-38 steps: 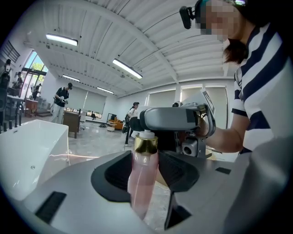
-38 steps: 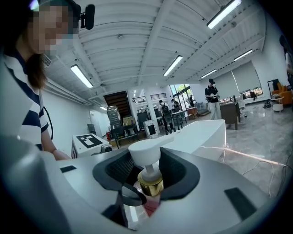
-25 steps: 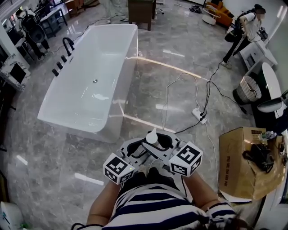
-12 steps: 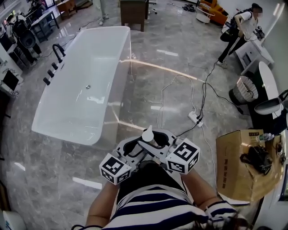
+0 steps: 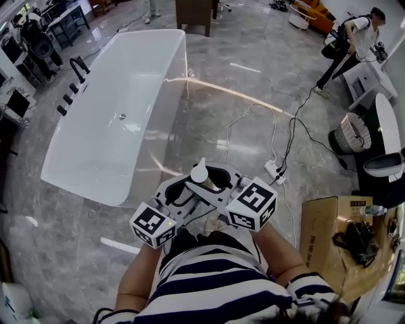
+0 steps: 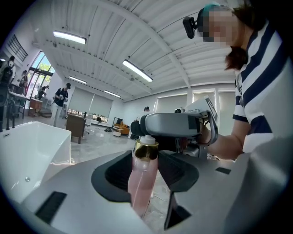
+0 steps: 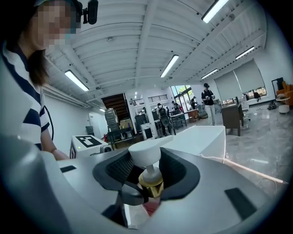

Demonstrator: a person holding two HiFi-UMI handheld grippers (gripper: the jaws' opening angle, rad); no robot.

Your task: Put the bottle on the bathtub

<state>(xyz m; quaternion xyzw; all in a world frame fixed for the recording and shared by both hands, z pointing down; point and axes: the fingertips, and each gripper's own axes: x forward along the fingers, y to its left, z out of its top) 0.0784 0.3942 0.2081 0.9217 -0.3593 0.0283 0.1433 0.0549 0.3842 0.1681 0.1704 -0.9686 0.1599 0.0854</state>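
A pump bottle with pink liquid, a gold collar and a white pump head is held upright in front of my chest, over the floor. My left gripper is shut on its pink body. My right gripper is shut on the neck at the gold collar, under the pump head. The white bathtub stands ahead and to the left, its near corner a short way from the bottle. It also shows in the left gripper view as a white wall, and in the right gripper view.
Black taps stand along the tub's far left rim. White cables and a power strip lie on the marble floor to the right. A cardboard box sits at the right, a dark cabinet beyond the tub, a person far right.
Both grippers with the bottle have shifted up and slightly left in the head view. The bathtub's near corner now lies closer to them.
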